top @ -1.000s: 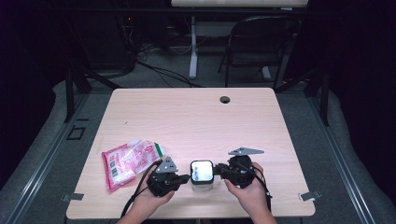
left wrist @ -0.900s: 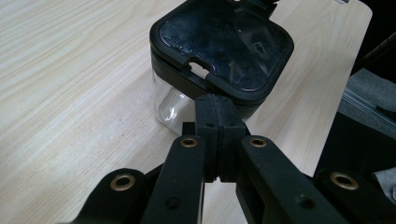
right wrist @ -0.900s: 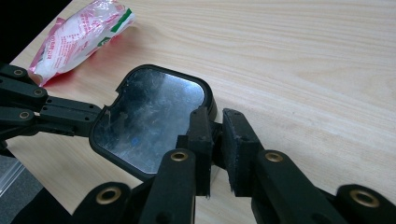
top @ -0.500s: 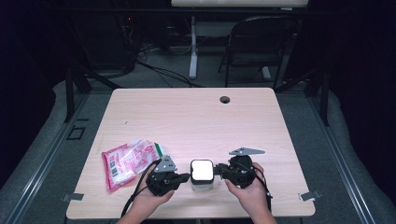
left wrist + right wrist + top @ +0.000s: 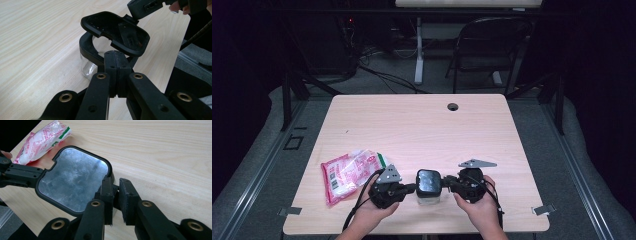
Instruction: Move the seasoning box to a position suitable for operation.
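Sitting near the front edge of the desk [image 5: 422, 125], roughly mid-width, is a small clear container [image 5: 88, 67] with a black rim and a black-framed lid [image 5: 428, 181] that has a see-through panel. Both claws come at it from opposite sides. The left claw [image 5: 115, 56] has its jaws squeezed all the way together, pads touching, right at the container's black rim under the raised lid; can't really tell whether a bit of rim or a latch is pinched in there, so I'm just calling it closed. The right claw [image 5: 115, 185] sits at a narrow gap, and its pads look clamped on a small tab at the edge of the lid, which is tilted up off the container like it's hinged open. In the high view the person's hands wrap both claw bodies, just either side of the container. Off toward the front-left corner lies a pink and white snack packet [image 5: 348, 172], flat on the desk, just beside the left hand [image 5: 372, 210].
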Motion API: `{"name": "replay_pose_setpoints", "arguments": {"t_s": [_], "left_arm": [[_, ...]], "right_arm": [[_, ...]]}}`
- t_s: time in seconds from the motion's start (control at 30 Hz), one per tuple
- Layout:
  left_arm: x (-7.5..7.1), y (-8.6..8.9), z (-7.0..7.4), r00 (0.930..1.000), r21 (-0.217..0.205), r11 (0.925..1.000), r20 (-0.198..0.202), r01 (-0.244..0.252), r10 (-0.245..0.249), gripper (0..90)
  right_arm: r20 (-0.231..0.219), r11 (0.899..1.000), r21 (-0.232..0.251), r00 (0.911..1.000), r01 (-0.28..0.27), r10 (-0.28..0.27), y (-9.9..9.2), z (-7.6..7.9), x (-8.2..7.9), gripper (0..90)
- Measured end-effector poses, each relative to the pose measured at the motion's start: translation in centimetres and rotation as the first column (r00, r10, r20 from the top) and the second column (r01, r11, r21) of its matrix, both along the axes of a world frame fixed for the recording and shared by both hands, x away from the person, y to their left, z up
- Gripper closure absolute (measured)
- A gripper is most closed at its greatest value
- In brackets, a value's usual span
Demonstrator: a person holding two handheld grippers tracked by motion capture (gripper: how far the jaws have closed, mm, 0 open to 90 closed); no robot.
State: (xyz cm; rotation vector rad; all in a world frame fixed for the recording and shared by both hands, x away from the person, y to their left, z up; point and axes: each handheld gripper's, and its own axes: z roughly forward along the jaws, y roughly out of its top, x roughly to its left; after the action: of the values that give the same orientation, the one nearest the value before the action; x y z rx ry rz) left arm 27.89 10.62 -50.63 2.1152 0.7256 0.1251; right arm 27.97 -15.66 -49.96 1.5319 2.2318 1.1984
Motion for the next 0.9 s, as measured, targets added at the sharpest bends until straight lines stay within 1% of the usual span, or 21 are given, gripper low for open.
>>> {"name": "replay_pose_setpoints", "arguments": {"t_s": [0.03, 0.07, 0.17, 0.2, 0.23, 0.27, 0.37, 0.4, 0.43, 0.47, 0.5, 0.53, 0.57, 0.6, 0.63, 0.67, 0.7, 0.73, 0.77, 0.8, 0.9], "left_arm": [[0.0, 0.0, 0.0, 1.0000, 0.000, 1.0000, 0.000, 0.000, 0.000, 89.8], [0.0, 0.0, 0.1, 1.0000, 0.001, 1.0000, 0.002, 0.000, 0.000, 89.8], [0.0, -0.1, 0.3, 1.0000, -0.002, 1.0000, 0.007, 0.001, -0.001, 89.9], [0.1, -0.1, 0.5, 1.0000, -0.005, 1.0000, 0.009, 0.002, -0.002, 89.9], [0.1, -0.1, 0.5, 1.0000, -0.005, 1.0000, 0.009, 0.002, -0.002, 89.8], [0.1, -0.2, 0.6, 0.9999, -0.009, 0.9999, 0.011, 0.005, -0.005, 89.9], [0.1, -0.3, 0.7, 0.9999, -0.009, 1.0000, 0.013, 0.005, -0.005, 89.9], [0.1, -0.5, 0.7, 0.9999, -0.012, 0.9999, 0.015, 0.007, -0.006, 89.8], [0.1, -0.5, 0.7, 0.9999, -0.012, 0.9999, 0.015, 0.007, -0.006, 89.8], [0.1, -0.6, 0.7, 0.9999, -0.008, 0.9999, 0.014, 0.009, -0.009, 89.8], [0.1, -0.6, 0.7, 0.9999, -0.008, 0.9999, 0.014, 0.009, -0.009, 89.9], [0.2, -0.7, 0.8, 0.9998, -0.010, 0.9999, 0.017, 0.013, -0.013, 89.8], [0.2, -0.7, 0.8, 0.9998, -0.010, 0.9999, 0.017, 0.013, -0.013, 89.8], [0.2, -0.8, 0.9, 0.9997, -0.009, 0.9999, 0.018, 0.015, -0.014, 89.9], [0.2, -0.8, 0.9, 0.9997, -0.009, 0.9999, 0.018, 0.015, -0.014, 89.9], [0.2, -0.9, 1.0, 0.9997, -0.007, 0.9999, 0.020, 0.012, -0.012, 89.8], [0.2, -0.9, 1.0, 0.9997, -0.007, 0.9999, 0.020, 0.012, -0.012, 89.8], [0.3, -1.0, 1.1, 0.9997, -0.013, 0.9998, 0.018, 0.017, -0.016, 89.8], [0.3, -1.0, 1.1, 0.9997, -0.013, 0.9998, 0.018, 0.017, -0.016, 89.8], [0.3, -1.1, 1.2, 0.9997, -0.012, 0.9997, 0.017, 0.019, -0.019, 89.8], [0.3, -1.3, 1.3, 0.9997, -0.015, 0.9997, 0.018, 0.018, -0.018, 89.8]], "right_arm": [[0.000, 1.000, 0.000, 1.0000, 0.000, 0.000, 0.0, 0.0, 0.0, 81.5], [0.009, 1.000, 0.003, 1.0000, 0.000, 0.000, 0.0, -0.1, -0.1, 80.7], [0.011, 1.000, -0.002, 0.9999, -0.003, 0.003, 0.0, 0.0, -0.1, 79.0], [0.000, 1.000, 0.004, 1.0000, -0.010, 0.010, 0.0, 0.0, -0.1, 76.6], [0.000, 1.000, 0.004, 1.0000, -0.010, 0.010, 0.0, 0.0, -0.1, 76.6], [-0.007, 1.000, 0.003, 0.9996, -0.029, 0.029, 0.1, 0.2, -0.2, 72.8], [-0.007, 0.999, -0.004, 0.9990, -0.044, 0.044, 0.2, 0.5, -0.3, 70.0], [0.007, 0.998, 0.000, 0.9983, -0.058, 0.058, 0.2, 0.7, -0.5, 67.8], [0.007, 0.998, 0.000, 0.9983, -0.058, 0.058, 0.2, 0.7, -0.5, 67.8], [0.014, 0.998, 0.006, 0.9979, -0.064, 0.063, 0.3, 1.1, -0.7, 64.2], [0.014, 0.998, 0.006, 0.9979, -0.064, 0.063, 0.3, 1.1, -0.7, 64.2], [0.007, 0.994, -0.008, 0.9944, -0.106, 0.106, 0.4, 1.4, -1.0, 60.4], [0.007, 0.994, -0.008, 0.9944, -0.106, 0.106, 0.4, 1.4, -1.0, 60.4], [0.004, 0.991, -0.023, 0.9917, -0.128, 0.128, 0.7, 1.4, -1.5, 57.3], [0.004, 0.991, -0.023, 0.9917, -0.128, 0.128, 0.7, 1.4, -1.5, 57.3], [0.003, 0.991, -0.022, 0.9908, -0.136, 0.136, 0.9, 1.4, -1.9, 54.3], [0.003, 0.991, -0.022, 0.9908, -0.136, 0.136, 0.9, 1.4, -1.9, 54.3], [0.014, 0.990, -0.021, 0.9905, -0.136, 0.137, 1.0, 1.2, -2.3, 52.4], [0.014, 0.990, -0.021, 0.9905, -0.136, 0.137, 1.0, 1.2, -2.3, 52.4], [-0.002, 0.988, -0.021, 0.9886, -0.151, 0.151, 1.2, 1.1, -2.6, 50.5], [0.003, 0.989, -0.018, 0.9890, -0.148, 0.148, 1.3, 0.9, -2.9, 49.5]]}}
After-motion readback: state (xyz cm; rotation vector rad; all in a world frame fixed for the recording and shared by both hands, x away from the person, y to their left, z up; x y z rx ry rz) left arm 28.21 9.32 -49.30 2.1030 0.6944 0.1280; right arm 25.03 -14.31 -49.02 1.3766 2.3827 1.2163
